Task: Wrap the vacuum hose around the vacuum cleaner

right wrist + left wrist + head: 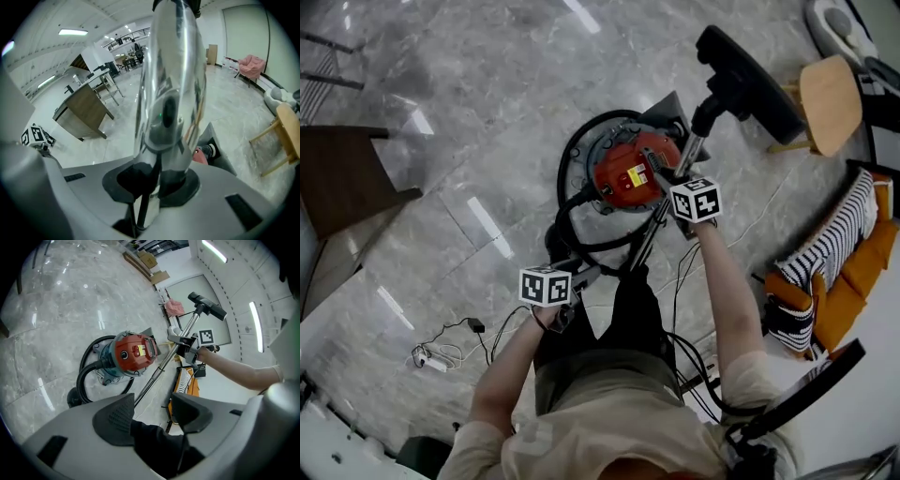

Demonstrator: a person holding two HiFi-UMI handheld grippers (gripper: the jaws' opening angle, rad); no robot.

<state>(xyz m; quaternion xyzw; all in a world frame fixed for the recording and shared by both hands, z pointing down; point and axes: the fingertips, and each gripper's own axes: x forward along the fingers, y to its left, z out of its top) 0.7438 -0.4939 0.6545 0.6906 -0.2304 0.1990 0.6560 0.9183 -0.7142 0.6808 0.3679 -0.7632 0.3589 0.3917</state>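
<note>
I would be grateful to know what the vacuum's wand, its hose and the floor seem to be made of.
The wand looks like polished chromed metal: it mirrors the room. The hose seems matte black flexible plastic or rubber, bending in loops. The floor looks like glossy grey marble or marble-look tile: veining, sharp lamp reflections.

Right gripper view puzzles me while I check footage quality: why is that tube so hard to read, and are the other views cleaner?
Right gripper view: the chrome wand fills the centre, close and soft, mirroring the room; fisheye bends the edges. Left gripper view: same fisheye, dark corners, vacuum cleaner sharp. Head view: light streaks glare on the marble floor.
</note>
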